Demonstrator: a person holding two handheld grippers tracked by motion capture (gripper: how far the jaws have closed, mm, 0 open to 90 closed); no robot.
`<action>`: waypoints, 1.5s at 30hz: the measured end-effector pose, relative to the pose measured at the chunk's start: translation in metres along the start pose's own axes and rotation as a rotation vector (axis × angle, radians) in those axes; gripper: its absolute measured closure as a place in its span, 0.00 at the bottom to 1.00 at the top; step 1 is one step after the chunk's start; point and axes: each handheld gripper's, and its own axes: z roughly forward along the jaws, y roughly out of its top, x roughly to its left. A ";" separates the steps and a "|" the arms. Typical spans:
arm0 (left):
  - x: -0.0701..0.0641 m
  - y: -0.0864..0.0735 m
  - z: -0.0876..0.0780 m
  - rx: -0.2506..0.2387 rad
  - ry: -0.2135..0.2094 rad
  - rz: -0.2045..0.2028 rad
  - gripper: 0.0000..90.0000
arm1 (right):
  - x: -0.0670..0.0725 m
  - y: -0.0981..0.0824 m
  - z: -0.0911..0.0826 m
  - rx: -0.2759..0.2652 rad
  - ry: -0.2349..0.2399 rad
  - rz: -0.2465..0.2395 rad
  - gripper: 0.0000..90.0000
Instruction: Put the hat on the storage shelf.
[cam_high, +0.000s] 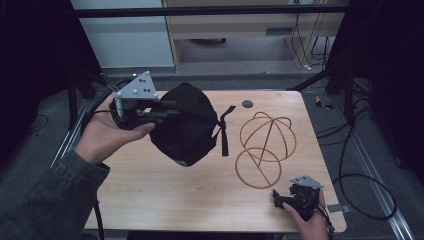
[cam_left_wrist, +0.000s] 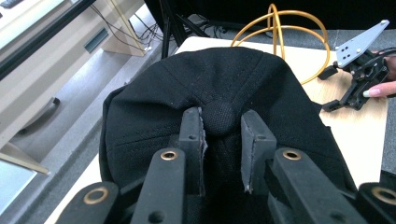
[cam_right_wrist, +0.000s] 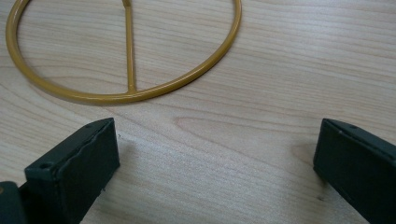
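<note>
A black cap (cam_high: 185, 125) hangs above the left half of the wooden table (cam_high: 150, 190), its strap (cam_high: 223, 130) dangling to the right. My left gripper (cam_high: 172, 109) is shut on the cap's crown; in the left gripper view its pads pinch the fabric on either side of the top button (cam_left_wrist: 219, 117). A gold wire stand (cam_high: 265, 142), a ring base with a wire dome, rests on the table's right half. My right gripper (cam_high: 280, 199) sits low near the front right edge, open, with bare wood between its jaws (cam_right_wrist: 217, 135), just short of the stand's ring (cam_right_wrist: 130, 95).
A small dark disc (cam_high: 247, 104) lies near the table's far edge. Black cables (cam_high: 360, 195) run over the floor to the right of the table. A pale cabinet (cam_high: 240, 30) stands beyond the far edge. The other hand's gripper (cam_left_wrist: 359, 79) appears at the right of the left gripper view.
</note>
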 end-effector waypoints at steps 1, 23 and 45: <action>-0.001 0.003 0.000 0.000 0.000 0.006 0.81 | 0.000 0.000 0.000 -0.002 -0.001 -0.004 0.00; -0.020 0.058 0.033 -0.002 -0.031 0.089 0.81 | 0.000 0.000 0.000 -0.003 0.002 0.000 0.00; -0.037 0.105 0.078 -0.036 -0.099 0.118 0.81 | 0.000 0.000 0.001 -0.006 0.000 -0.005 0.00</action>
